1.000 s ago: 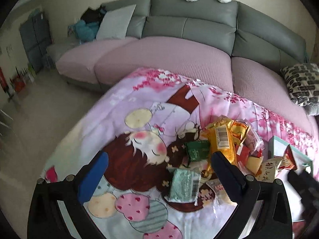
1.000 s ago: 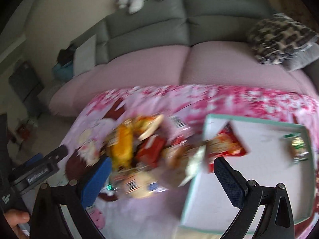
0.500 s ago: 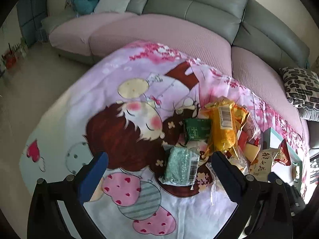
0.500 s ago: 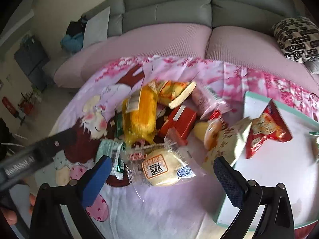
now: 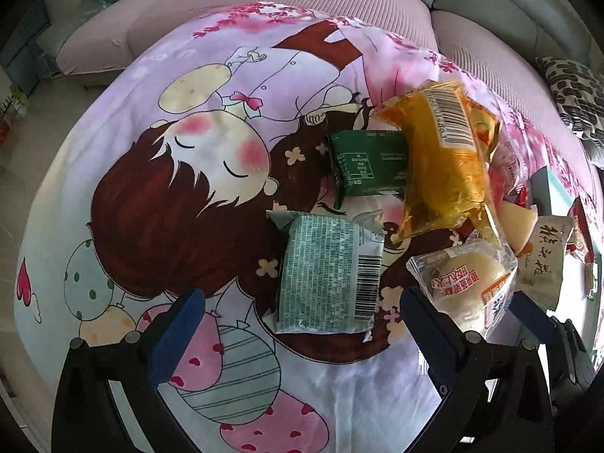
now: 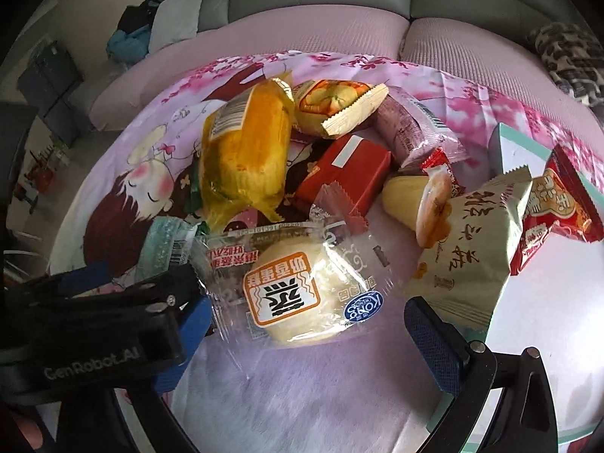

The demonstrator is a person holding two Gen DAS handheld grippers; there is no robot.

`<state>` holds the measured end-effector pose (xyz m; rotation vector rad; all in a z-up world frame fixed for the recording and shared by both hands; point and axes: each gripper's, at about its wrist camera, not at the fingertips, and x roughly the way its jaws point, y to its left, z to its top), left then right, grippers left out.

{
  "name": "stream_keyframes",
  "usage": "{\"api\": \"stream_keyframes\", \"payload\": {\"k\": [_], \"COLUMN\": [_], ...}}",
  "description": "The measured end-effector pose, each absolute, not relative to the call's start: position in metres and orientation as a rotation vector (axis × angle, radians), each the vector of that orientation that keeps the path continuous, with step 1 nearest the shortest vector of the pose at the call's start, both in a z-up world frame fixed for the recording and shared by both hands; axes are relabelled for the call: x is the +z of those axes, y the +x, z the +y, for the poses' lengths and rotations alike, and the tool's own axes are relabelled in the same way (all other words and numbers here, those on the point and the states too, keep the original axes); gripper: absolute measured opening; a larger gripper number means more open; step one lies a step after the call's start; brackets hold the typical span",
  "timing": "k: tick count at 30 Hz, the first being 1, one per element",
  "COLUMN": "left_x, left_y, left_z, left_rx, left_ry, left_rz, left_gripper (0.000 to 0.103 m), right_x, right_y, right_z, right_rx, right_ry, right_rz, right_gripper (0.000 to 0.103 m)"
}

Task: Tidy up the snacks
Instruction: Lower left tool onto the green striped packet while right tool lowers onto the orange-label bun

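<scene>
A heap of snacks lies on a cartoon-print cloth (image 5: 158,196). My left gripper (image 5: 298,321) is open, its fingers on either side of a pale green packet (image 5: 328,271). My right gripper (image 6: 305,324) is open around a clear-wrapped bun (image 6: 302,287), which also shows in the left wrist view (image 5: 464,283). Behind lie a yellow cake pack (image 6: 245,151), a dark green box (image 5: 368,162), a red box (image 6: 343,173) and a beige bag (image 6: 472,249). A red packet (image 6: 555,204) leans on the white tray (image 6: 543,324) at the right.
A pink and grey sofa (image 6: 321,11) runs behind the table. A patterned cushion (image 5: 577,94) lies on it at the right. My left gripper's body (image 6: 94,321) crosses the lower left of the right wrist view. Floor (image 5: 22,151) lies off the cloth's left edge.
Both grippers have come down and forward toward the snack heap. The left now straddles the pale green packet and the right straddles the bun. Both stay open.
</scene>
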<state>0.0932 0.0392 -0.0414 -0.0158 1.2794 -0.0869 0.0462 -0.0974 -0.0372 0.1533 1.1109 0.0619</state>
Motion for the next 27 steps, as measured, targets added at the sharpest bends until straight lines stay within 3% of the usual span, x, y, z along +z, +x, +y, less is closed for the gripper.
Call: {"api": "stream_keyframes", "payload": {"k": [23, 27], "left_x": [-0.061, -0.06], "left_y": [0.112, 0.111], "left_z": [0.076, 0.078], "left_rx": [0.01, -0.013], "left_ry": [-0.072, -0.071], "left_rz": [1.282, 1.277], "left_gripper": [0.102, 0.093], "right_x": [-0.042, -0.042], "right_y": [0.052, 0.052], "right_z": [-0.101, -0.099], "right_rx": [0.065, 0.071], "right_ry": [0.17, 0.167], "right_rz": [1.078, 1.073], "right_gripper": [0.103, 0.103]}}
